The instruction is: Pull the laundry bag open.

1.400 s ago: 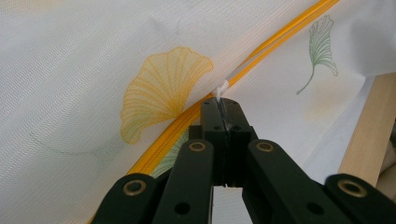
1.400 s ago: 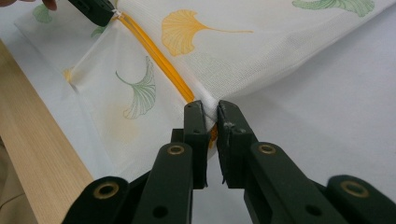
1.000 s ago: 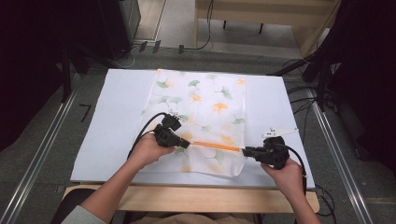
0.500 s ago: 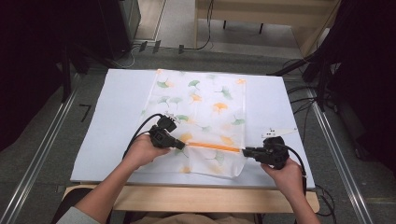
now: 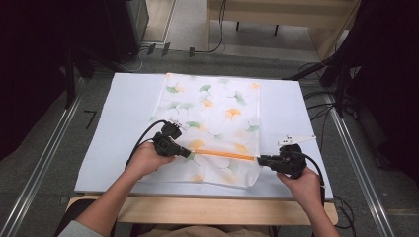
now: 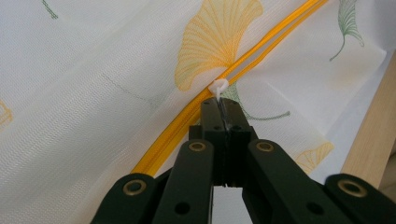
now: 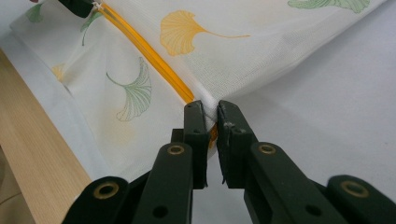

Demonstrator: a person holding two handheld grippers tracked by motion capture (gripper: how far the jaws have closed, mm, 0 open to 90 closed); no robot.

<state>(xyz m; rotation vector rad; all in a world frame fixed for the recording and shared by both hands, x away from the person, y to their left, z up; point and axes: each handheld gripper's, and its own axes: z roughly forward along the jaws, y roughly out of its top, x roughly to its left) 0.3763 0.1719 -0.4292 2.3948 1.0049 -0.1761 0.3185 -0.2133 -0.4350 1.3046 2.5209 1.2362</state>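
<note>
High view shows a white mesh bag (image 5: 212,128) printed with ginkgo leaves, lying flat on the pale sheet of the table (image 5: 123,103). Its orange zipper (image 5: 225,154) runs across the near part of the bag, and this zipper is the landmark for the rest.

At the zipper's left end, the left tongs (image 6: 219,100) are pressed together on the small white zipper pull (image 6: 218,86), probably so the slider can be drawn along the teeth.

At the zipper's right end, the right tongs (image 7: 211,109) are clamped on the bag's corner, just where the orange tape stops. This grip seems to hold the cloth tight, so the zipper stays straight between both hands.

Whether anything is inside the bag cannot be told; it looks flat and thin.

Nearer than the zipper, the wooden table edge (image 5: 197,210) is visible.
</note>
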